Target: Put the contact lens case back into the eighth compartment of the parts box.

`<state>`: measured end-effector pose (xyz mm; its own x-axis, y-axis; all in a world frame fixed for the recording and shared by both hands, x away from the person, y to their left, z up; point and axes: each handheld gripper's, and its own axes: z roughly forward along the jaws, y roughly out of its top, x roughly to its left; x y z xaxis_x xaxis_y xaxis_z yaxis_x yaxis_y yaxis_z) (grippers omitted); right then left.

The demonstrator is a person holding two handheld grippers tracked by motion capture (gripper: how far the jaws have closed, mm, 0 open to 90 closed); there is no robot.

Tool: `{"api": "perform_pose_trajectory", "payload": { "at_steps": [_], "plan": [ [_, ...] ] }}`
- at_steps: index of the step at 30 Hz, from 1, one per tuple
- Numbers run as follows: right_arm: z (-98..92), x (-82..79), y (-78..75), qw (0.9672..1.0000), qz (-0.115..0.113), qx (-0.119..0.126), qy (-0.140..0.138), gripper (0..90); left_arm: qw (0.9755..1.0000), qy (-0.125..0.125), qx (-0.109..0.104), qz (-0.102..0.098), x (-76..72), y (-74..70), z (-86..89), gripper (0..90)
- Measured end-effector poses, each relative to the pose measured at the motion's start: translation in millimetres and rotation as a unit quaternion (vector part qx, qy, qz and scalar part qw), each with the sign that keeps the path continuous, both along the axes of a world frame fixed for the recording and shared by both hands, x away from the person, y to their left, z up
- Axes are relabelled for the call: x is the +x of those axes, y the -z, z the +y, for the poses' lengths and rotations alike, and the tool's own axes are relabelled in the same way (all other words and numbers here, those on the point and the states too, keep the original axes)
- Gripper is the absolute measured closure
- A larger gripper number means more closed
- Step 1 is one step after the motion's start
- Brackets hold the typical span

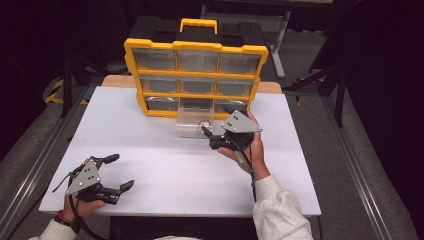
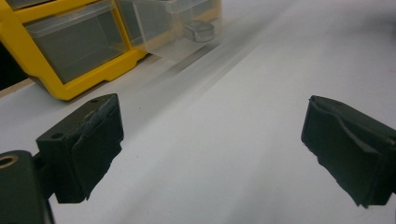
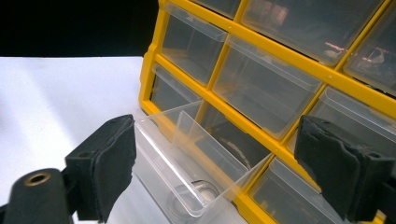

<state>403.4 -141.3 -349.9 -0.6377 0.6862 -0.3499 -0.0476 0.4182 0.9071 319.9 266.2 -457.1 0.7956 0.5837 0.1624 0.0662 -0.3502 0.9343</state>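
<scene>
A yellow organizer [image 1: 195,75] with clear drawers stands upright at the back of the white table [image 1: 165,175]. Its bottom middle drawer [image 1: 192,122] is pulled out, and a small round metal part [image 1: 204,122] lies inside. My right gripper [image 1: 216,121] hovers just right of that drawer, open. In the right gripper view the drawer [image 3: 187,154] and the metal part [image 3: 201,191] sit beyond the wide gap of my right gripper [image 3: 215,168], and the pads press on nothing. My left gripper [image 1: 121,171] rests open at the front left, with bare table inside my left gripper [image 2: 210,149].
A dark case with a yellow handle [image 1: 198,24] sits behind the organizer. A wooden strip [image 1: 117,80] runs along the table's far edge. Metal rails [image 1: 35,165] flank the table. The organizer's frame [image 3: 252,51] holds several closed drawers.
</scene>
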Motion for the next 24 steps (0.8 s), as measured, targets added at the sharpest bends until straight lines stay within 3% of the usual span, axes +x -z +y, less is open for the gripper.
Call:
{"api": "perform_pose_trajectory", "payload": {
  "at_steps": [24],
  "plan": [
    [-7.2,-24.7,10.2,0.9998,-0.013,-0.011,-0.006,13.4,1.0,0.003,0.006,0.0,-0.5,0.2,-0.9,6.6]
  ]
}}
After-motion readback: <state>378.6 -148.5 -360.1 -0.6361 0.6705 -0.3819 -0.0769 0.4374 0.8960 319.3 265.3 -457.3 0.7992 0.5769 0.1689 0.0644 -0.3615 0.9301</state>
